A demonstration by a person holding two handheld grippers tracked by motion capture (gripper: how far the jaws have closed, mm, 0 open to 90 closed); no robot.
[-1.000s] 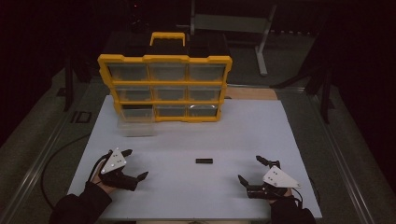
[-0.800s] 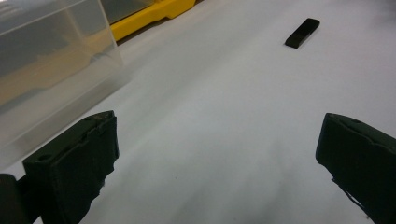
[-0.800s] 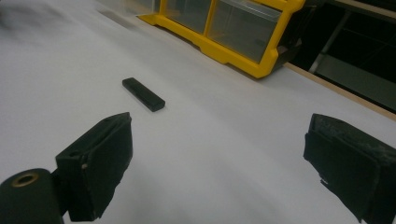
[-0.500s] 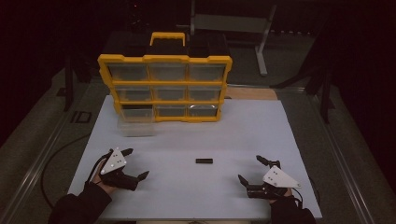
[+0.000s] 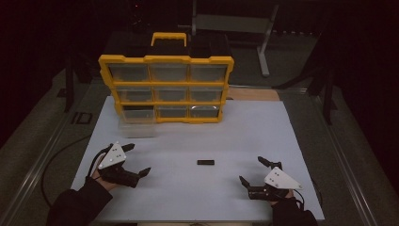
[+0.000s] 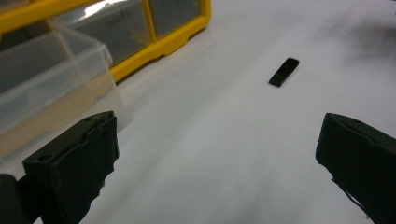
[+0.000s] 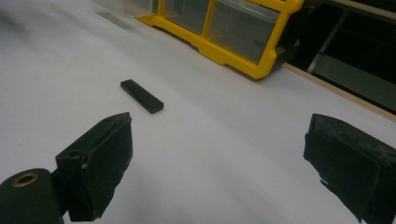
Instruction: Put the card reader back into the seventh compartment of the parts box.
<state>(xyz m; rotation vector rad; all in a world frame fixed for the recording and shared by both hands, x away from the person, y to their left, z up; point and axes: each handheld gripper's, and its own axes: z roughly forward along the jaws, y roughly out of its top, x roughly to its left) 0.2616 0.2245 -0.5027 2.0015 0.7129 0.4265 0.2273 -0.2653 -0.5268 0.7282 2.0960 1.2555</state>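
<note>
A small flat black bar lies on the white table between both hands; it also appears as the bar and the bar in the gripper views. My left gripper rests low at the front left, jaws wide open and empty. My right gripper sits at the front right, likewise open with nothing in it. A yellow drawer organiser stands upright at the back. One clear drawer is pulled out at its bottom left, seen close as the drawer.
A wooden strip edges the table behind the organiser. A metal stand rises in the dark behind. A cable trails off the table's left side. White surface lies bare around the bar.
</note>
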